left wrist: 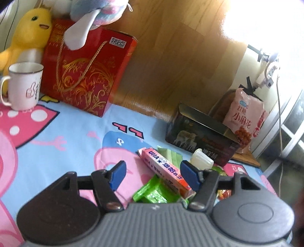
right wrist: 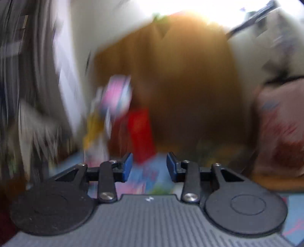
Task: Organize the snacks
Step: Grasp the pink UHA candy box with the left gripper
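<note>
From your left wrist view, your left hand-held gripper [left wrist: 152, 173] sits low in the frame with its blue pads [left wrist: 117, 175] fairly wide apart. A pink box [left wrist: 165, 170] lies slantwise between the pads, but neither pad presses on it, so you are holding nothing. Under the pink box's near end lies a bright green wrapper [left wrist: 152, 193], and a paler green packet [left wrist: 171, 154] peeks out behind it. Just right of these, a small pale cup [left wrist: 201, 160] sits beside the right pad. All of this rests on the cartoon-printed cloth [left wrist: 57, 133] covering the counter.

Right of centre stands an open dark box [left wrist: 201, 140], and behind it, at the right edge, a pink snack bag [left wrist: 245, 121] stands upright. At upper left you have a red gift box [left wrist: 85, 76], a white mug [left wrist: 23, 85] to its left, a yellow duck toy [left wrist: 30, 32] behind the mug, and a pastel plush [left wrist: 98, 13] on top of the gift box.

From your right wrist view, everything past the tool is heavily blurred. Your right hand-held gripper [right wrist: 149, 167] shows its pads [right wrist: 127, 167] moderately apart with nothing between them. The red smear [right wrist: 140, 131] above them may be the gift box.
</note>
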`<state>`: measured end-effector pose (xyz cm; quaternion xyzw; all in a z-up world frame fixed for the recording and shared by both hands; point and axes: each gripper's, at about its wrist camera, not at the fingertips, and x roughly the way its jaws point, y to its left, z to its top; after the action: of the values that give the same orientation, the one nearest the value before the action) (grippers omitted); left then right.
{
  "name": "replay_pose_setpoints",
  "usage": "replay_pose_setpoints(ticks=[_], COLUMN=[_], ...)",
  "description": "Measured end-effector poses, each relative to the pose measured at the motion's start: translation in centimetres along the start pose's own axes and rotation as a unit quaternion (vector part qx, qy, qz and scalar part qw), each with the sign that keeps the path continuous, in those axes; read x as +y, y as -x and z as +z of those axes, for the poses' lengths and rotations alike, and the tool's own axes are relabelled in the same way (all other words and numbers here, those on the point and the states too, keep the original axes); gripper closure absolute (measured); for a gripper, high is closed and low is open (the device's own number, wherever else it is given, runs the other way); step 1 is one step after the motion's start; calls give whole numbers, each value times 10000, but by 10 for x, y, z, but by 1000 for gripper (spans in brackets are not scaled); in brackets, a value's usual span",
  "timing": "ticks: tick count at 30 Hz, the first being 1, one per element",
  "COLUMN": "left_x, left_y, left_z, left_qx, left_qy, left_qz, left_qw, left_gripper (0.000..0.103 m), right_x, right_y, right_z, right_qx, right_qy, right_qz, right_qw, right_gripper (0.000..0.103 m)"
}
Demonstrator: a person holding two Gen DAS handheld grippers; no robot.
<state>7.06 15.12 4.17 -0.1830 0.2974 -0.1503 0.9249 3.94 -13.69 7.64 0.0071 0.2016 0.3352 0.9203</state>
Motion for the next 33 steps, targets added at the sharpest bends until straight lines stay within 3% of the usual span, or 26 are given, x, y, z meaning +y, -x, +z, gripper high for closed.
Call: replay_pose_setpoints(ticks=[2, 5, 7, 9, 12, 16, 18, 20, 22, 24, 27, 29, 31, 33], left_x=[2, 6, 7, 8, 10, 1, -9, -21, -36, -50, -66, -69, -67, -64], left_y=[6, 14, 18, 20, 19, 12, 6, -1, -8, -13, -17, -19, -21, -21], left_z=[-4, -9, -13, -16, -18, -21, -24, -27, -32, -35, -43, -47, -51, -55], left_qx=[-64, -82, -81, -62, -11, 89, 161, 267, 393, 482, 625, 757, 852, 887], left_qy=[81, 221, 239, 225, 246, 190, 97, 3, -134, -264, -457, -505, -458, -368], left_qz=[-58, -75, -59, -44, -66, -270, -415, -569, -721, -816, -790, -668, -576, -492], left_qw=[9999, 9997, 9997, 9997, 9997, 9994, 9990, 9980, 9965, 9951, 9939, 9936, 9936, 9942], left_gripper=[39, 36, 35, 35, 35, 35, 34, 35, 34, 35, 35, 34, 33, 25], right_x=[18, 31, 27, 24, 18, -6, -21, -34, -50, -63, -63, -55, -47, -40], right_y=[-40, -88, -113, -124, -101, -28, 3, 23, 41, 56, 71, 70, 65, 57], right_z=[-22, -33, -36, -40, -44, -54, -64, -76, -86, -92, -100, -104, -107, -113], right_qx=[360, 574, 857, 1078, 1053, 1052, 1176, 1320, 1358, 1319, 1168, 1122, 1135, 1177], right_qy=[96, 403, 230, 33, -26, 334, 490, 622, 442, 96, -136, -134, -128, -114], right_qz=[180, 33, 172, 295, 401, 641, 379, -165, -764, -906, -812, -668, -477, -261], right_qw=[9991, 9975, 9959, 9937, 9936, 9918, 9911, 9892, 9868, 9871, 9897, 9914, 9923, 9926], right_gripper=[61, 60, 60, 78, 78, 79, 79, 79, 74, 70, 69, 60, 59, 59])
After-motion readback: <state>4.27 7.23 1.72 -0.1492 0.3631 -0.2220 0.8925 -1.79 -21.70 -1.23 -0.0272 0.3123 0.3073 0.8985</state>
